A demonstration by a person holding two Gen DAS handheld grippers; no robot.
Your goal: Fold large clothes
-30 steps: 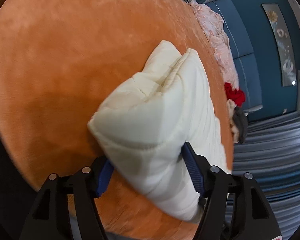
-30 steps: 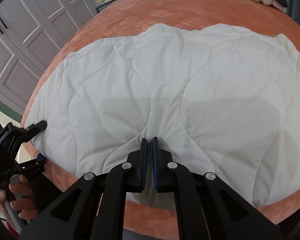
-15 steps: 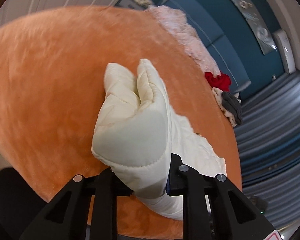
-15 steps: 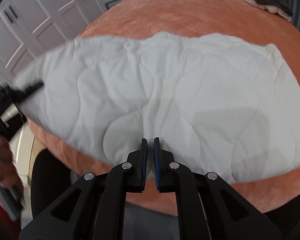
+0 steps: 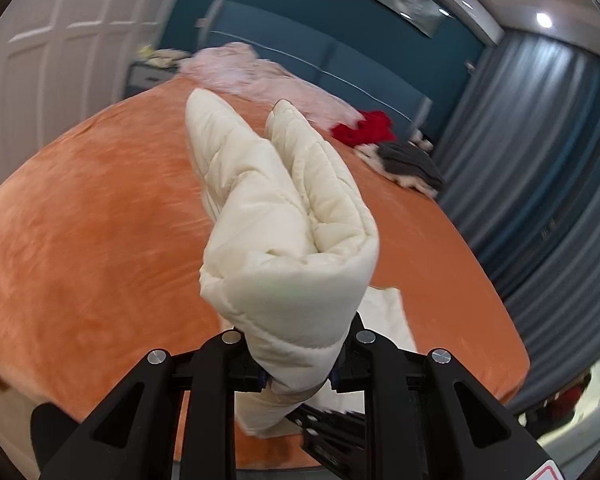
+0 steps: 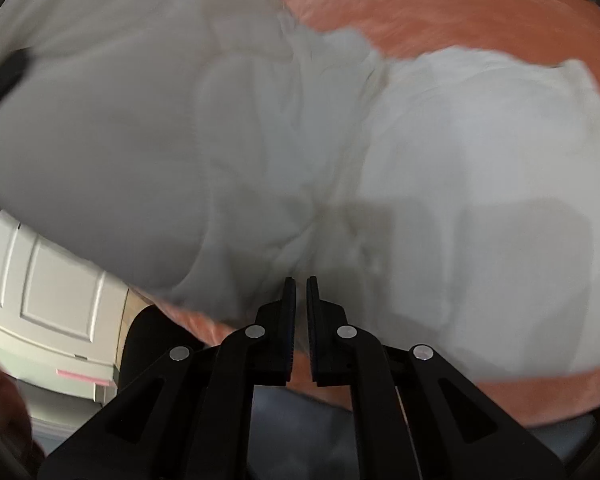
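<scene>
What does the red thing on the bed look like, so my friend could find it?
Start at the big orange bed and look to its far edge, by the blue headboard. A row of laundry lies there: the red clothes sit crumpled between the pale pink pile and the dark grey pile. It is the only bright red thing on the bed.

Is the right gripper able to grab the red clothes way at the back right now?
Probably not. The red clothes lie far across the orange bed, and the white quilt spreads between them and the right gripper.
</scene>
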